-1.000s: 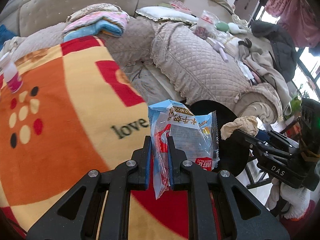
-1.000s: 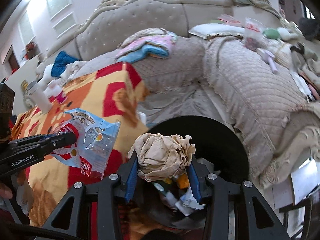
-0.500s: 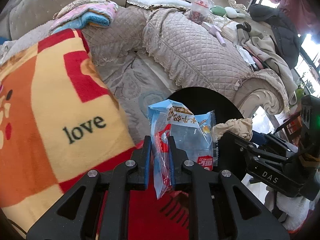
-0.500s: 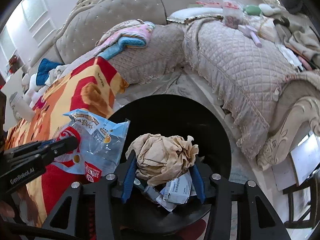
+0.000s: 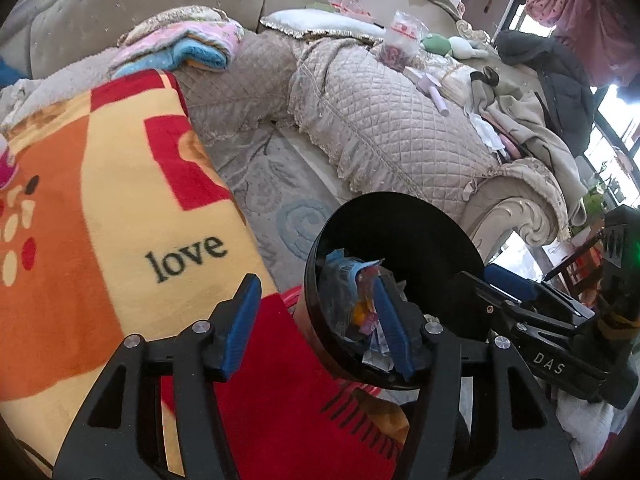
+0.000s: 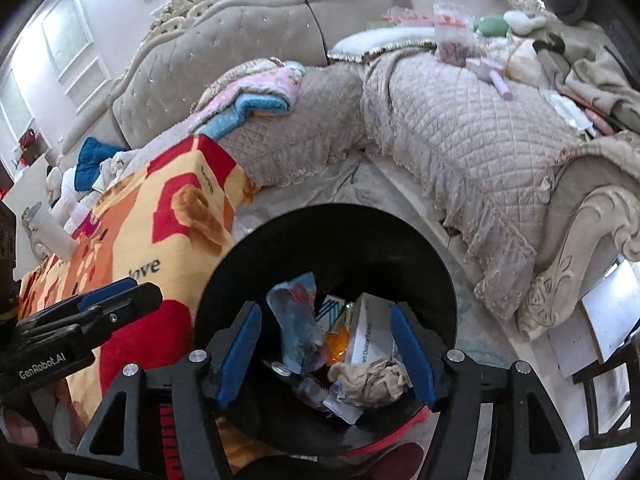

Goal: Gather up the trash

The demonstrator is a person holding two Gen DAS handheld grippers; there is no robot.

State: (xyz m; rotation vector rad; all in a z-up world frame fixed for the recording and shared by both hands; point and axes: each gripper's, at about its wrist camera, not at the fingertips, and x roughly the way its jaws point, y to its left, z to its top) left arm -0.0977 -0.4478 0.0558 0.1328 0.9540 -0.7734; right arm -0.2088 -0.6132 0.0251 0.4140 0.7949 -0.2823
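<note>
2 quilted sofa sections [image 6: 460,128], patterned blanket [image 5: 100,208], pale floral rug [image 5: 272,188]

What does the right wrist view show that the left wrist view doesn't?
Right wrist only: the crumpled brown paper and a white carton lying in the bin, and a white bottle at far left.
Left wrist only: a dark jacket draped on the sofa end and pink cloth hanging above.
Both: the black bin, the blue snack wrapper inside it, the "love" blanket, and both grippers, left gripper and right gripper, jaws opening with nothing held.
</note>
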